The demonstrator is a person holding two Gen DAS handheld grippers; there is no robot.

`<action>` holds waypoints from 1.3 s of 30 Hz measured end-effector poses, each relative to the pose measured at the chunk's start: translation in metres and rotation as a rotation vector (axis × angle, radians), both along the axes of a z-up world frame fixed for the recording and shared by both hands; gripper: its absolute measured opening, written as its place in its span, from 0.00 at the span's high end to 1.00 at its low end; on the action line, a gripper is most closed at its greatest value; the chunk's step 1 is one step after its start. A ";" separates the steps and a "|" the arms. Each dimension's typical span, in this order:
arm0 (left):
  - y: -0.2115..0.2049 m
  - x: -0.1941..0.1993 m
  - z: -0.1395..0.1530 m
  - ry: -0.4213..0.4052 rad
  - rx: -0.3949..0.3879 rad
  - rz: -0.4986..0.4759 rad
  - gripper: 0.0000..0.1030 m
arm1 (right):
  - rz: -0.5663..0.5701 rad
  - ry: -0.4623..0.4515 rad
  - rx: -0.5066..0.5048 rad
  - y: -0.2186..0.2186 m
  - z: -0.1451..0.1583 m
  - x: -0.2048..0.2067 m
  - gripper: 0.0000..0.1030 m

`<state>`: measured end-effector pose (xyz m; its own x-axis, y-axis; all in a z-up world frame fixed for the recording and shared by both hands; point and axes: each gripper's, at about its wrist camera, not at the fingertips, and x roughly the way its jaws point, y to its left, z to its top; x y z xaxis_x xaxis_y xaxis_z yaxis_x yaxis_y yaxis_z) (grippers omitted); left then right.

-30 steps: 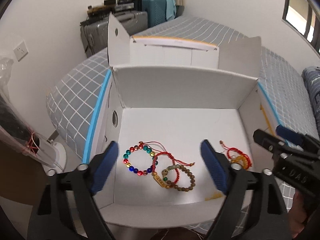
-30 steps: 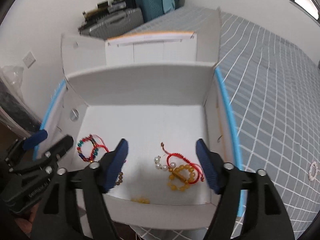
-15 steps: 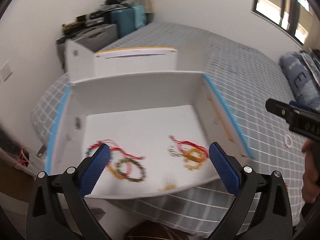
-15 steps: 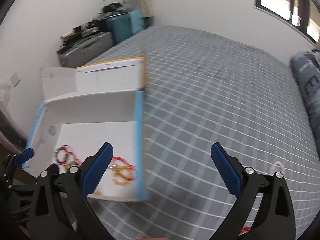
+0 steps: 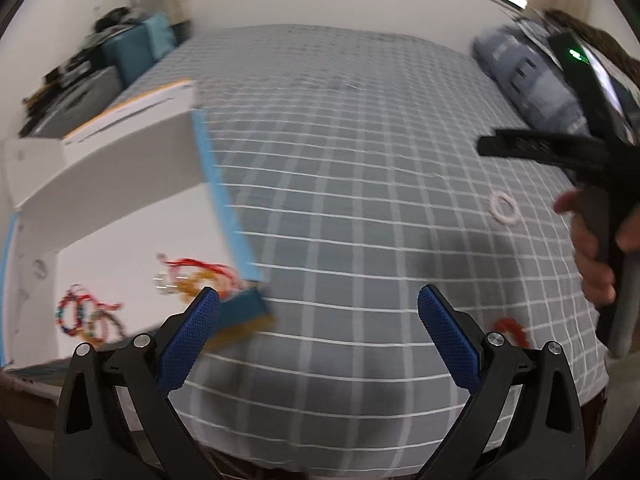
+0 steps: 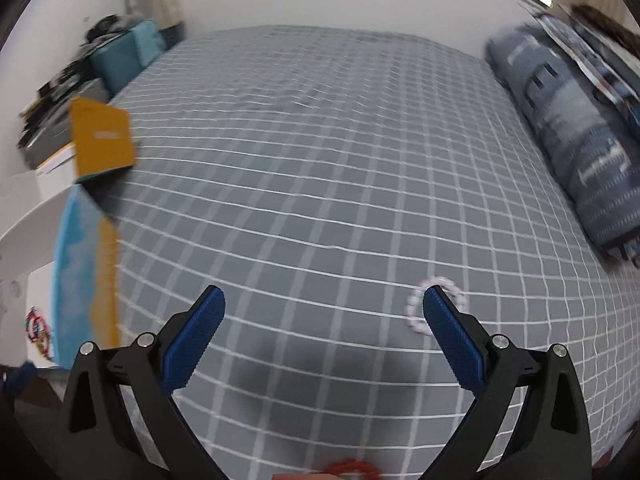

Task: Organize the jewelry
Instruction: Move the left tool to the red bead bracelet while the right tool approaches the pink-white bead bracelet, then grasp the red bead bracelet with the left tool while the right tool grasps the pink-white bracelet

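- Bracelets: a white bead bracelet lies on the grey checked bed, partly hidden behind the right-side blue finger of the right gripper.
- That gripper's fingers have just been opening and stand spread wide, with nothing between them.
- A red bracelet lies on the bed just right of the left gripper, whose fingers have also just been opening and pinch nothing.
- More coloured bead bracelets sit in the white cardboard box, left of both grippers.
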<state>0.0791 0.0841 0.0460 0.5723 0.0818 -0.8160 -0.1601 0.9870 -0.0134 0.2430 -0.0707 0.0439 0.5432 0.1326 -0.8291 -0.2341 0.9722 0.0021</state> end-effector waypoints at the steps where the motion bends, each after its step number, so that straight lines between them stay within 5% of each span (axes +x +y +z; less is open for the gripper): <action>1: -0.008 0.002 -0.003 0.004 -0.003 -0.015 0.06 | -0.010 0.008 0.000 -0.008 -0.007 0.005 0.07; 10: -0.089 0.025 -0.045 0.086 -0.034 -0.151 0.06 | -0.071 0.049 0.013 -0.060 -0.045 0.037 0.07; 21: -0.123 0.031 -0.088 0.150 -0.048 -0.189 0.06 | -0.120 0.102 -0.010 -0.100 -0.081 0.054 0.08; 30: -0.148 0.029 -0.132 0.196 -0.016 -0.194 0.06 | -0.180 0.183 0.019 -0.121 -0.117 0.068 0.21; 39: -0.153 0.031 -0.138 0.173 0.023 -0.194 0.13 | -0.183 0.205 -0.020 -0.122 -0.131 0.070 0.34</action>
<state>0.1097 -0.0691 -0.0923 0.4312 0.0043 -0.9022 0.0339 0.9992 0.0210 0.3134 -0.1927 -0.0867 0.3770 0.0303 -0.9257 -0.0516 0.9986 0.0117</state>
